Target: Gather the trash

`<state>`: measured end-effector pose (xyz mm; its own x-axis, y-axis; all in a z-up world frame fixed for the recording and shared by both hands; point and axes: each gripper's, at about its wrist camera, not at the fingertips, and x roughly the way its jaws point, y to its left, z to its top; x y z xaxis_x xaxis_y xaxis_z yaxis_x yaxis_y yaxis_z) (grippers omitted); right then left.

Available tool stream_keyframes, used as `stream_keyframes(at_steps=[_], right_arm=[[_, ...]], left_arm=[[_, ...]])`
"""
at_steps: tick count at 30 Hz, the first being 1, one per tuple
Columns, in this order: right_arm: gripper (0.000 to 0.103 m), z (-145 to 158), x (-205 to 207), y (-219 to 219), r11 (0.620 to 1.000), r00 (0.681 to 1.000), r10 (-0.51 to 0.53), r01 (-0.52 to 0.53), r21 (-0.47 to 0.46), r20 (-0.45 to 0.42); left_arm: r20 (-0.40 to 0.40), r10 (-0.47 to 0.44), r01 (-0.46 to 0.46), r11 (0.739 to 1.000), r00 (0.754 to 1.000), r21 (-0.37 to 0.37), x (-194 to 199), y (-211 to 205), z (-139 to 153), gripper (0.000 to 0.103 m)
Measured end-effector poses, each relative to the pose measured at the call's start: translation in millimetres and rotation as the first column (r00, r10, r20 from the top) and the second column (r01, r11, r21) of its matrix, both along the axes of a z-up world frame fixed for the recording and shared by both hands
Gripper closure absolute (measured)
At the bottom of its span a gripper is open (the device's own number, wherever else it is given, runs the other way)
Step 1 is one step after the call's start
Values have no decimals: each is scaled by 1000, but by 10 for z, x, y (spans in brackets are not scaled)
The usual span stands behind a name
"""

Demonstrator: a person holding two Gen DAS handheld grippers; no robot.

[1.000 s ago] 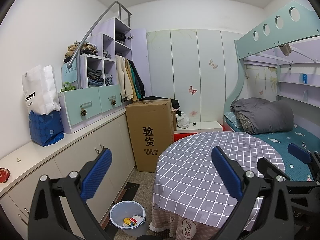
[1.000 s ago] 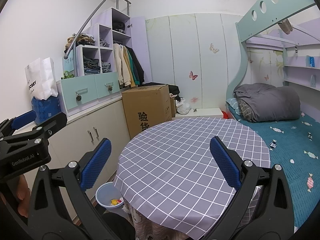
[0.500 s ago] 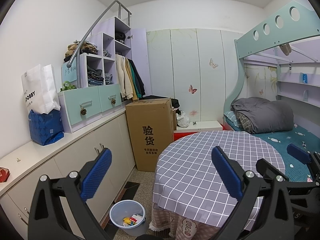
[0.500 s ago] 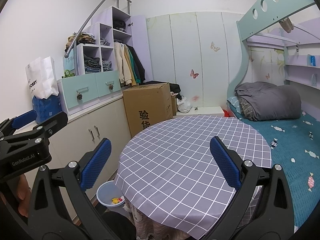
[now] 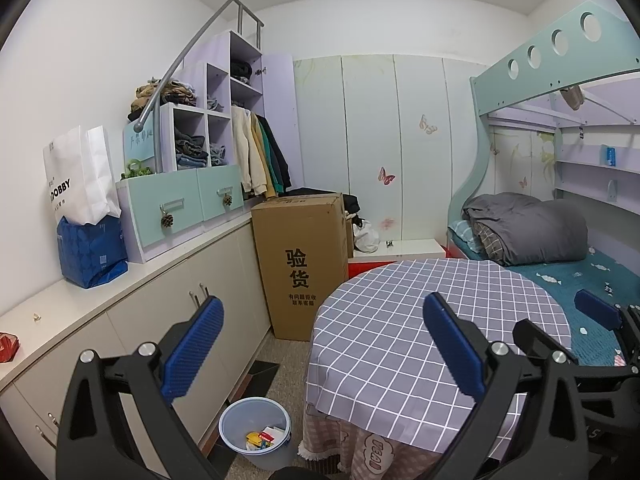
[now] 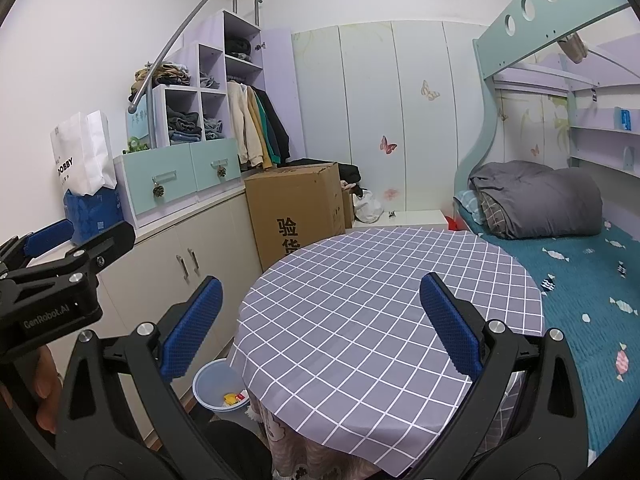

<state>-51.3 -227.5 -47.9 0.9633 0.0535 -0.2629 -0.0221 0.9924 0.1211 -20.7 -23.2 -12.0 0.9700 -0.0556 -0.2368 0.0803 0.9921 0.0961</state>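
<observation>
Gaping wide and holding nothing, the left gripper (image 5: 322, 344) and the right gripper (image 6: 320, 326) are held up over the round table (image 6: 360, 312). Almost nothing has changed since a second ago; only the right gripper's view has slid a little. No trash is seen on the checked cloth, so the job looks nearly done. Trash is seen lying in the blue bin (image 5: 256, 432) on the floor, tucked between the table edge and the cupboards (image 5: 224, 280). Little room is left there.
</observation>
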Motion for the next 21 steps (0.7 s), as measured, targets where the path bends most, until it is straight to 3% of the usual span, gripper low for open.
stream_keyframes(at_steps=[21], right_arm=[[6, -69, -9, -11, 1000, 1000, 4, -4, 0, -13]], left_arm=[[-9, -3, 3, 1000, 1000, 0, 32, 38, -77, 5]])
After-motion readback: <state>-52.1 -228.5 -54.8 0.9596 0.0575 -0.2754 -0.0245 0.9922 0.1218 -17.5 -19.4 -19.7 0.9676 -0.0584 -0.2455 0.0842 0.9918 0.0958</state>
